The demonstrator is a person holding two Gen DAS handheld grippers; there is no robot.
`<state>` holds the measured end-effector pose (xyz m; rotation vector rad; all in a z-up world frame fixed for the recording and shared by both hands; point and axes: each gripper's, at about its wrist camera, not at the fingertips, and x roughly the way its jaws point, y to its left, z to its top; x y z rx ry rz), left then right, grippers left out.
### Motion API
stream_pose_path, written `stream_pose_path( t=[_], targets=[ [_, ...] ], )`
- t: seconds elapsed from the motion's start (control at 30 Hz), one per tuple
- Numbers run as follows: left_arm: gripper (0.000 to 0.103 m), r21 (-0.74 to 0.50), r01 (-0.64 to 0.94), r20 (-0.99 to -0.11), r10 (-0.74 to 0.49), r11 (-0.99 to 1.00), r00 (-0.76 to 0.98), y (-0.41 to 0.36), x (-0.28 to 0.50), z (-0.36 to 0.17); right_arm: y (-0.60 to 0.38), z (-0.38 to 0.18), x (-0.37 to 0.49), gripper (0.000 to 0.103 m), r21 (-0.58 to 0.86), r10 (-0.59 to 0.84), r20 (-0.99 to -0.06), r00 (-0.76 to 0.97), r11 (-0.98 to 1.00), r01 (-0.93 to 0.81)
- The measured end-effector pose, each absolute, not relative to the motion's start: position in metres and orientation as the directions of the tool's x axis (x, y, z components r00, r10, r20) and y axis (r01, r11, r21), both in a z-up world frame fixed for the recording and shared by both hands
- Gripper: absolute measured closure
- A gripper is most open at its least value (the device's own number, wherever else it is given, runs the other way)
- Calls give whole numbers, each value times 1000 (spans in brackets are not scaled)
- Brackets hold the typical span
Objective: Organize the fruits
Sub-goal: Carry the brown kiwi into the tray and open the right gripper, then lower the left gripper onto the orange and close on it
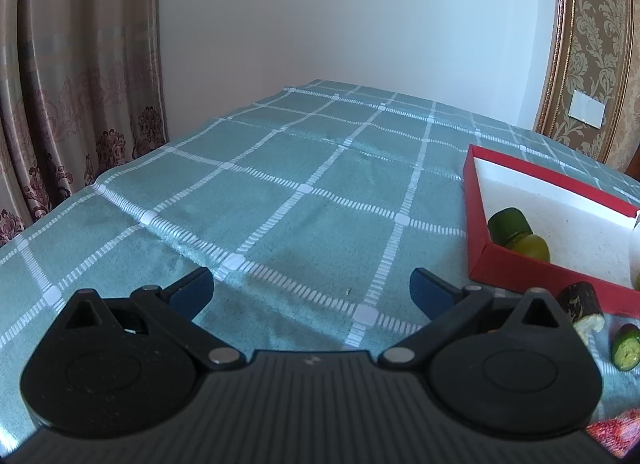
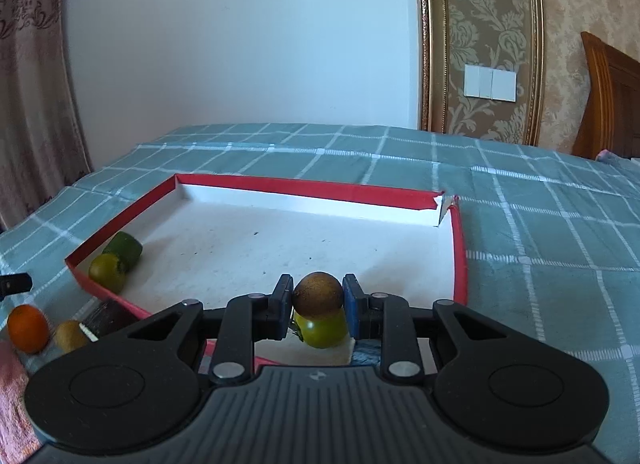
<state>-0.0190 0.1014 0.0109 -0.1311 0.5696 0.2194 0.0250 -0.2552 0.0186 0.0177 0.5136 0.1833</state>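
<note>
My right gripper (image 2: 317,296) is shut on a brown kiwi (image 2: 318,293) and holds it over the near edge of the red box (image 2: 304,189) with a white floor. Right below the kiwi lies a green tomato (image 2: 322,330) in the box. A green cucumber piece (image 2: 124,248) and another green tomato (image 2: 107,271) lie in the box's left corner. My left gripper (image 1: 311,288) is open and empty above the tablecloth, left of the red box (image 1: 476,224). Outside the box lie an orange (image 2: 27,328), a second kiwi (image 2: 69,335) and a dark cut piece (image 1: 580,304).
The table carries a teal checked cloth (image 1: 304,192). A cut cucumber slice (image 1: 626,348) and something red (image 1: 616,430) lie near the left gripper's right side. A curtain hangs at the left, a white wall stands behind, and a wooden headboard (image 2: 608,104) is at the far right.
</note>
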Motion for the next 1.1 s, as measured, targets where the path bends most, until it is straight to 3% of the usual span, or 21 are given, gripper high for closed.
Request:
stream_pose_path(
  t=[0.27, 0.5, 0.6, 0.67, 0.73, 1.1],
  targets=[
    [0, -71, -245, -552, 167, 967, 817, 103, -19, 11, -265, 17, 17, 76, 105, 179, -491, 853, 984, -146],
    [0, -71, -251, -552, 171, 965, 816, 103, -18, 10, -286, 26, -19, 76, 137, 150, -433, 889, 986, -99],
    [0, -67, -252, -550, 175, 966, 817, 102, -18, 11, -298, 23, -42, 67, 146, 96, -418, 903, 989, -38],
    [0, -65, -254, -548, 178, 965, 818, 102, -19, 11, -301, 20, -56, 43, 147, 69, -406, 911, 989, -10],
    [0, -62, -255, -548, 181, 965, 817, 102, -19, 11, -302, 15, -69, 34, 148, 56, -399, 915, 989, 4],
    [0, -54, -245, -552, 175, 968, 815, 100, -19, 11, -294, -9, -68, 31, 132, -5, -527, 850, 987, 87]
  ],
)
